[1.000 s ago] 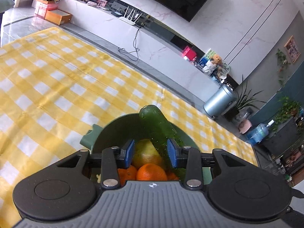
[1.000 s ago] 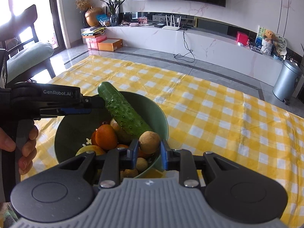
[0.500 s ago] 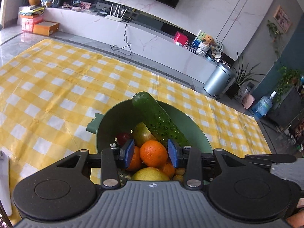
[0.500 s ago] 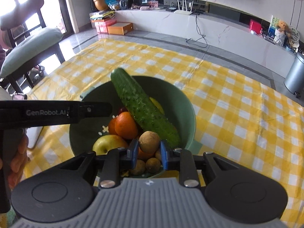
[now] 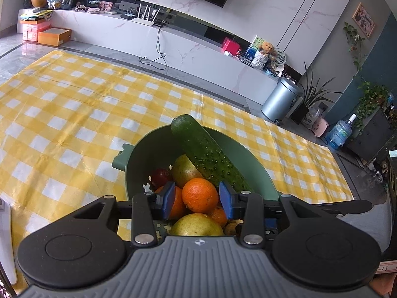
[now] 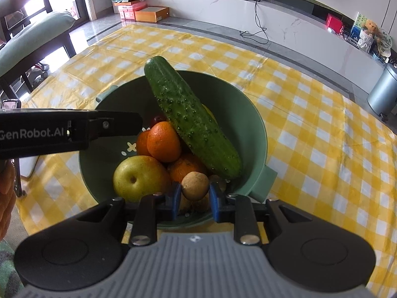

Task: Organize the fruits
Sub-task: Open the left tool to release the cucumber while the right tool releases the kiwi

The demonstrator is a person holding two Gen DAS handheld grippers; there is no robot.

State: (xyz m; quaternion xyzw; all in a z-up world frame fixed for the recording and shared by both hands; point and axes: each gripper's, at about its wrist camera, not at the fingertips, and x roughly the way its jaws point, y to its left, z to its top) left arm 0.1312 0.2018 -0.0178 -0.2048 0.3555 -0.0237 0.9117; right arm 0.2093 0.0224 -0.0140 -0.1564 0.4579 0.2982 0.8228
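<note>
Small brown fruit: I have the small brown fruit (image 6: 195, 185) clamped between the pads of my right hand-held gripper (image 6: 194, 200), low centre of the right wrist view, just above the near rim of the green bowl (image 6: 258, 134).
Step in hand: as I judge it, setting this fruit into the bowl; I want to lower it into the gap at the near side before letting the pads part.
Landing spot: the pile is crowded. A yellow-green apple (image 6: 141, 177) sits to the left, oranges (image 6: 163, 145) behind, and the cucumber (image 6: 191, 119) leans from the far rim down to the right. I aim for the pocket under the fruit, not the cucumber's lower end.
Risk: a round fruit released high may roll off the heap or nudge the cucumber off the rim.
Left hand-held gripper: my left hand-held gripper (image 5: 198, 200) has its pads apart on either side of an orange (image 5: 200, 195) in the lower centre of the left view; I cannot tell whether they touch it.
Clearance: the left tool crosses the left of the right view over the bowl, so I keep the two apart.
Surface: the yellow checked cloth (image 6: 322, 136) covers the surface around the bowl.
</note>
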